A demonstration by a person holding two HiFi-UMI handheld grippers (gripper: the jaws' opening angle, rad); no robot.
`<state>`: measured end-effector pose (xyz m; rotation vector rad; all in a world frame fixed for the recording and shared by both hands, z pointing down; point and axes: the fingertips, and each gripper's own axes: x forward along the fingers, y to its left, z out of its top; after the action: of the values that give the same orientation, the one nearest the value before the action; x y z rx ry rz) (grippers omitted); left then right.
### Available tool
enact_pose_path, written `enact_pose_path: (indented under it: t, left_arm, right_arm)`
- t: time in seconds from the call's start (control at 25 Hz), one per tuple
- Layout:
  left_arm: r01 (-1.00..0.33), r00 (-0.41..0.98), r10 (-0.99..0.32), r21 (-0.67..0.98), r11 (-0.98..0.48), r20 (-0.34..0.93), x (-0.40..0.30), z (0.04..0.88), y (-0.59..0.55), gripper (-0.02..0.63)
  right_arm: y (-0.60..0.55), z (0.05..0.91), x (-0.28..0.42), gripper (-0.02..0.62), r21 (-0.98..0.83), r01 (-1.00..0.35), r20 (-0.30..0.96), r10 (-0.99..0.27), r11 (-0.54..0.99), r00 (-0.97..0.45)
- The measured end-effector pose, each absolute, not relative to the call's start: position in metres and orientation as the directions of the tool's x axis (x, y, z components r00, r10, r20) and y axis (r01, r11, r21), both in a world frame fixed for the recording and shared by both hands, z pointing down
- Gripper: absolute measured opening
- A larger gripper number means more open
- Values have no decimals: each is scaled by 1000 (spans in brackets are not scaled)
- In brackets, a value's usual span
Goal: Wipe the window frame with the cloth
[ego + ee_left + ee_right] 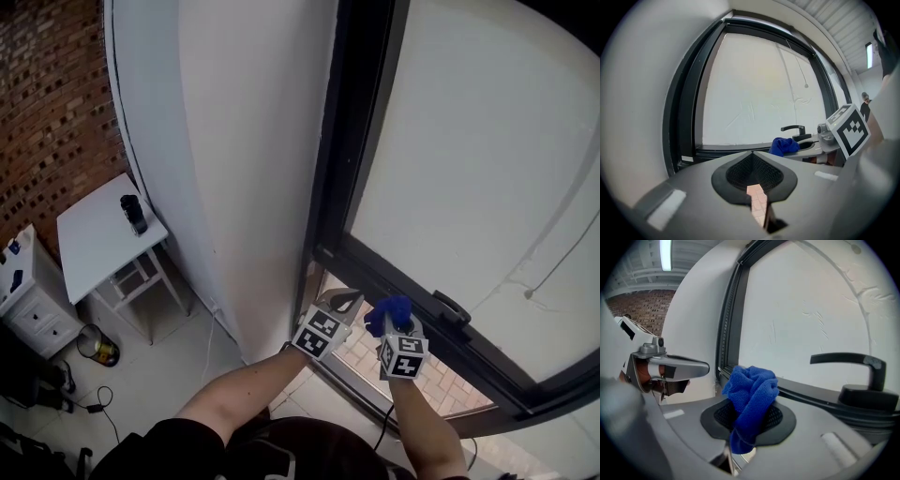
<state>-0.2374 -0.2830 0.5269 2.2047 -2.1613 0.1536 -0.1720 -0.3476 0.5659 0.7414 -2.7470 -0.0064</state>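
White table (89, 239): well left of the window frame (384, 270), out of play. Left gripper (348, 300): jaws together, empty, just below the frame's lower rail. Right gripper (395, 323): clamped on the blue cloth (391, 309), near that rail. Best approach: press the cloth flat and drag it along the rail. The handle (451, 307) blocks the path to the right.

The window frame (328, 187) is cut off by the top and right edges of the head view. The lower end of the cloth (752, 385) is hidden between the closed jaws of the right gripper (749, 420). The dark object (134, 214) on the white table (94, 244) is too small to be identified. The drawer unit (28, 305) is cut off at the left edge.
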Motion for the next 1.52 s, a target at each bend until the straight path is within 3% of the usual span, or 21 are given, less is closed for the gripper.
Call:
enact_pose_path:
  t: [0.92,1.52]
  left_arm:
    - [-997,-76,-990,-35,73,123,-349,529,-236,-6]
    - [-999,4,-993,-52,-10,122,-359,530,-244,-6]
  right_arm:
    - [-318,561,-308,81,99,-410,291,-420,907,-860]
    - [-306,558,-358,80,113,-381,287,-397,918,-872]
